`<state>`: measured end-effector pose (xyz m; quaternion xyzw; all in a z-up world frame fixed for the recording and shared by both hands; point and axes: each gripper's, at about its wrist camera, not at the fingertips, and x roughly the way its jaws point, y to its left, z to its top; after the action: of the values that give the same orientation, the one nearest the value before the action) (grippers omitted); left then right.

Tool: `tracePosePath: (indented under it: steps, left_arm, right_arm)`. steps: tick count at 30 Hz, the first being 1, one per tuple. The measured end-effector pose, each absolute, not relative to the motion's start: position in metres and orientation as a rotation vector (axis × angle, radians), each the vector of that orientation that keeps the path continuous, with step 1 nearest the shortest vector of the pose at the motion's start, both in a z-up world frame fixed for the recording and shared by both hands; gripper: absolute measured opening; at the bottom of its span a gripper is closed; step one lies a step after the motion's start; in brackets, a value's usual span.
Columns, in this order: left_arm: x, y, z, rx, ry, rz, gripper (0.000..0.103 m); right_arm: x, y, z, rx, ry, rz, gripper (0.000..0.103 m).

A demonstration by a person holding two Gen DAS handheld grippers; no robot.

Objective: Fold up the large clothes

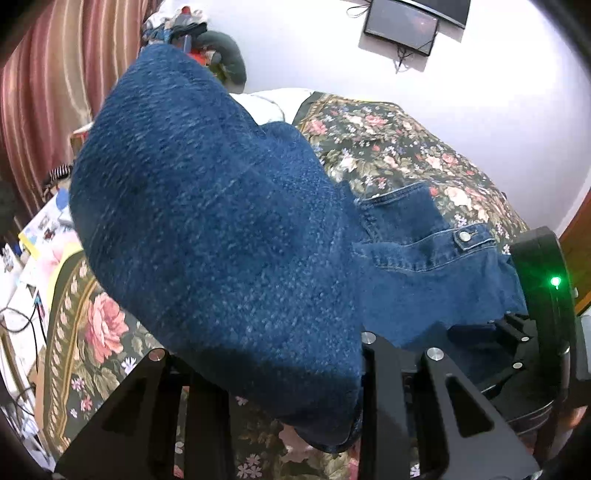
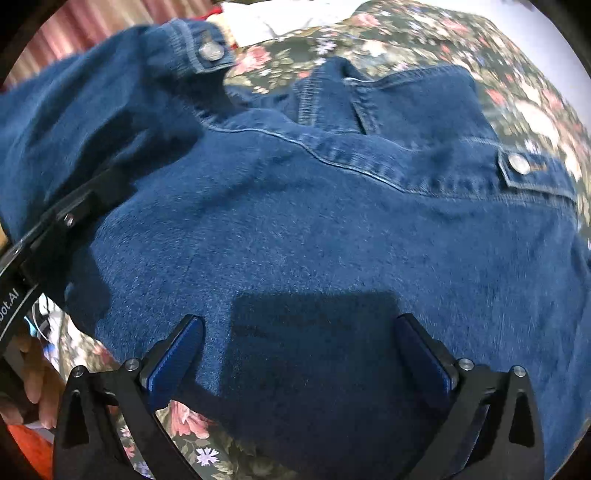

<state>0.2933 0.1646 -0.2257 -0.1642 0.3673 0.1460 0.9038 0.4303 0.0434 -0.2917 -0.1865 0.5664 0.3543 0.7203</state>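
A blue denim jacket [image 1: 221, 229] lies on a floral bedspread [image 1: 399, 147]. In the left wrist view my left gripper [image 1: 266, 354] is shut on a thick fold of the denim and holds it raised over the bed; the fabric hides the fingertips. The right gripper [image 1: 517, 332] shows at the right, over the jacket's far part. In the right wrist view the jacket [image 2: 314, 229] fills the frame, with snap buttons [image 2: 517, 162] showing. My right gripper [image 2: 299, 332] is open, its blue pads [image 2: 177, 354] spread just above the denim. The left gripper's body [image 2: 55, 221] sits at the left.
A striped curtain [image 1: 48, 85] hangs at the left. A pile of clothes [image 1: 192, 33] sits at the bed's far end. Papers and cables [image 1: 26, 280] lie beside the bed at the left. A dark screen [image 1: 402, 26] hangs on the white wall.
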Motion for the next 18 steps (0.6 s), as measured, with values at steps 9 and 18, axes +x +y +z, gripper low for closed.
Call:
tracePosePath:
  steps: [9, 18]
  left_arm:
    - [0.34, 0.12, -0.158, -0.199, 0.629, 0.212, 0.025]
    - [0.36, -0.048, -0.142, 0.178, 0.612, -0.088, 0.024]
  right_arm:
    - [0.454, -0.066, -0.226, -0.088, 1.241, 0.743, 0.102]
    - [0.439, -0.239, -0.143, 0.141, 1.05, 0.482, 0.103]
